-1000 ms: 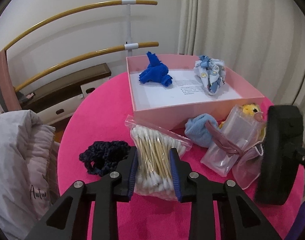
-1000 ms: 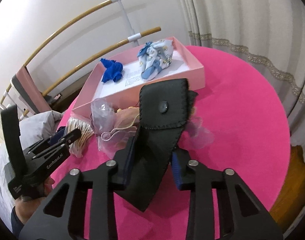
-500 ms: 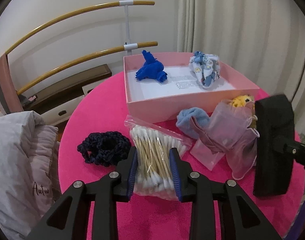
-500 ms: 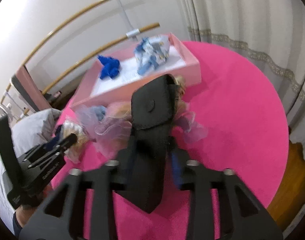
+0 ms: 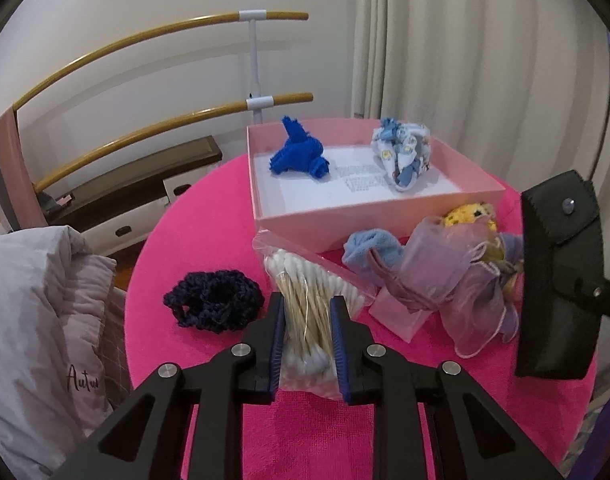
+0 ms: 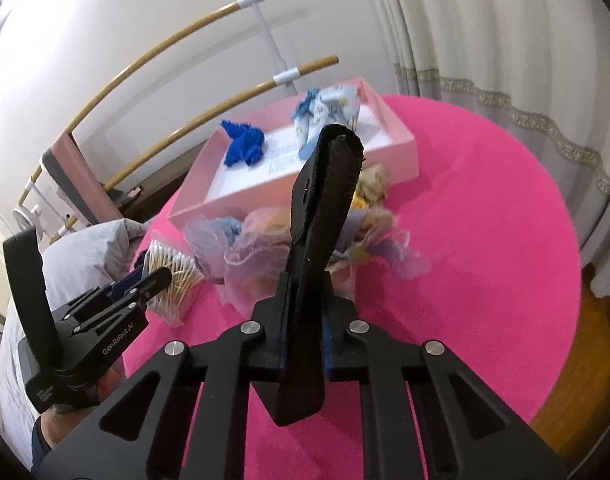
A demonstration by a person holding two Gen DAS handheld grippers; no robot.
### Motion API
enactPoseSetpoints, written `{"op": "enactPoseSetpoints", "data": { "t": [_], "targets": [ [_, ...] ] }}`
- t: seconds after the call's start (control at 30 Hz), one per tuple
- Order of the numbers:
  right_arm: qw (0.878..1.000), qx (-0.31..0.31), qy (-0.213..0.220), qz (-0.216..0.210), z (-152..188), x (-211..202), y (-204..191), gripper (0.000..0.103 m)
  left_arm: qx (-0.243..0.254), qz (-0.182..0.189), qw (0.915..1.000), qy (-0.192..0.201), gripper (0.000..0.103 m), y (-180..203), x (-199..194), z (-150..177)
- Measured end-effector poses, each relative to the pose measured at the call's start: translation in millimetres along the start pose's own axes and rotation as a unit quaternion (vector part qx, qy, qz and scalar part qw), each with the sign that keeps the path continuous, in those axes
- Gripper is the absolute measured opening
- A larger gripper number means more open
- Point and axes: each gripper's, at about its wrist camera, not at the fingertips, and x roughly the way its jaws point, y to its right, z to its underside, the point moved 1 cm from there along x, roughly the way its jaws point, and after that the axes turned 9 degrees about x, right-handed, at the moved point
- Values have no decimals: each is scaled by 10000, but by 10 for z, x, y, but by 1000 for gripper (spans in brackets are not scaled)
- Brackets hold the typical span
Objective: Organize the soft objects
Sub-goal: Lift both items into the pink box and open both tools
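Observation:
My left gripper (image 5: 307,336) is shut on a clear bag of cotton swabs (image 5: 305,296) on the pink round table (image 5: 209,240). My right gripper (image 6: 303,336) is shut on a black leather pouch (image 6: 321,220) and holds it upright above the table; the pouch also shows in the left wrist view (image 5: 561,272). A pink box (image 5: 369,216) holds a blue cloth (image 5: 299,156) and a patterned cloth (image 5: 405,156). A dark scrunchie (image 5: 213,300), a light blue cloth (image 5: 371,248), a sheer pink organza bag (image 5: 457,284) and a yellow plush (image 5: 469,214) lie in front of the box.
A grey padded garment (image 5: 37,312) lies at the table's left edge. Wooden barre rails (image 5: 145,136) stand behind, and a curtain (image 5: 465,60) hangs at the right. In the right wrist view the table's right half (image 6: 485,220) is bare pink cloth.
The right gripper has turned the black pouch edge-on and raised it. The left wrist view has shifted slightly; the swab bag stays gripped.

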Motion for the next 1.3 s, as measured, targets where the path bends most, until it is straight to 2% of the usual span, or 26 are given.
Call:
{"op": "enactPoseSetpoints", "data": {
  "t": [0.37, 0.8, 1.13, 1.3],
  "targets": [
    [9990, -320, 309, -49, -150, -244, -188, 11, -110, -74, 9996, 239, 18, -62, -329, -100],
    [9948, -837, 575, -124, -695, -209, -541, 11, -90, -231, 9964, 807, 18, -135, -649, -687],
    [9912, -1153, 654, -41, -1209, 18, -789, 11, -130, -187, 9944, 1030, 19, -216, -499, -1239],
    [9904, -1258, 574, -26, -1400, 206, -871, 11, -142, -188, 9943, 1037, 19, -221, -301, -1493]
  ]
}}
